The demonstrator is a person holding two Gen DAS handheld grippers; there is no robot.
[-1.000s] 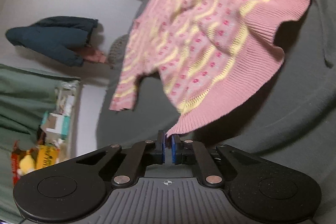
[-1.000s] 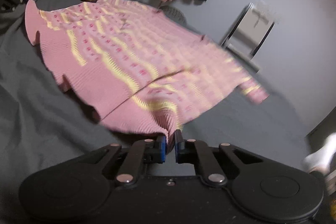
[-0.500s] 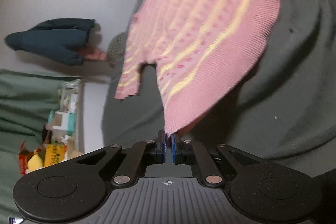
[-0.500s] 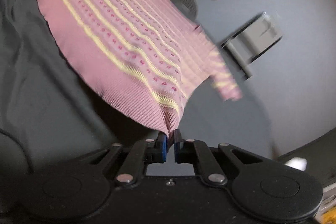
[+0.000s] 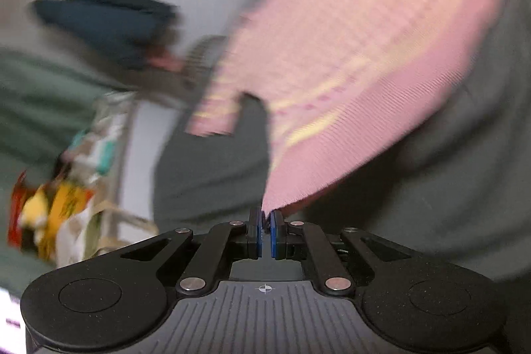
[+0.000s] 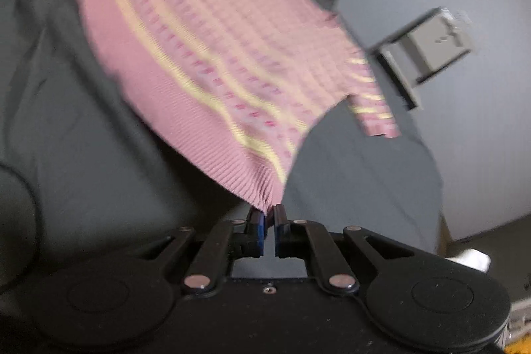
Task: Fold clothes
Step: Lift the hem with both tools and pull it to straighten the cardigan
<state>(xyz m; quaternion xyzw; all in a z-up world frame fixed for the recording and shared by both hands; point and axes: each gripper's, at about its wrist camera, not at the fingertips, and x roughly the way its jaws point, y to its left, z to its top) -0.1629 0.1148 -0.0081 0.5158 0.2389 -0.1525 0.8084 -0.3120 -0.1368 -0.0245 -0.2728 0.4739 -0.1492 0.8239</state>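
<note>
A pink knitted sweater (image 5: 358,62) with yellow wavy stripes and red dots hangs stretched above the dark grey bed cover (image 5: 448,175). My left gripper (image 5: 265,214) is shut on one bottom corner of its ribbed hem. My right gripper (image 6: 269,213) is shut on the other hem corner of the sweater (image 6: 205,55). One sleeve (image 6: 375,115) dangles past the bed's far side in the right wrist view; the other sleeve (image 5: 215,111) hangs down in the left wrist view. Both views are blurred by motion.
A dark blue garment (image 5: 106,22) hangs on the pale wall. A flat grey folding piece (image 6: 431,45) leans against the wall. A shelf of colourful packets (image 5: 59,204) stands left of the bed, by green fabric (image 5: 39,95).
Both grippers have risen with the hem corners. The sweater has gone from lying wrinkled on the bed to hanging taut, and both views have rolled.
</note>
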